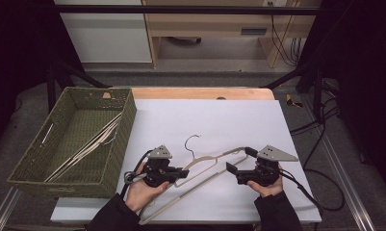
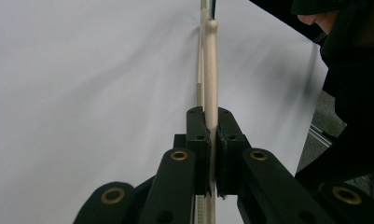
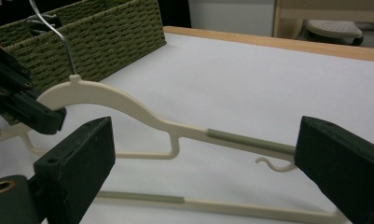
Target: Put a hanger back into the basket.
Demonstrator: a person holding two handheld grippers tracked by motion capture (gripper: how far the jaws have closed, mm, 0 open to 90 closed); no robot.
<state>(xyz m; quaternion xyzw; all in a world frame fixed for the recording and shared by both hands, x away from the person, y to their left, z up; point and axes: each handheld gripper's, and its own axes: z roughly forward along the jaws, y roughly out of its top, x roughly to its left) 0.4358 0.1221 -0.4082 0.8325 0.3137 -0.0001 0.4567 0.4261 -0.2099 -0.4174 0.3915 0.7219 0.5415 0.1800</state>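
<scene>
Left gripper (image 1: 181,172) is clamped tight on the hanger (image 1: 207,161), and in the left gripper view the cream plastic (image 2: 211,70) runs straight up out of its closed jaws, pinched between the two black pads. From above, that grip sits on the hanger's left shoulder, just below the wire hook (image 1: 193,141), with the left hand (image 1: 142,187) wrapped around the gripper body. Over to the right gripper (image 1: 240,161): jaws wide apart, one on each side of the hanger's right arm, nothing squeezed. In the right gripper view the cream hanger (image 3: 128,105) stretches across between the two spread pads, its grey-green grip strip (image 3: 250,141) close to the right-hand pad, though contact there can't be made out, and the left gripper (image 3: 17,100) bites the hanger's far shoulder. The right hand (image 1: 272,185) holds that gripper from below. The hanger lies over the white sheet (image 1: 214,115) that covers the counter (image 1: 200,93), its lower bar running down toward the near edge. At the left stands a green woven basket (image 1: 125,125) just beside the sheet, with more pale hangers (image 1: 87,147) lying inside it
</scene>
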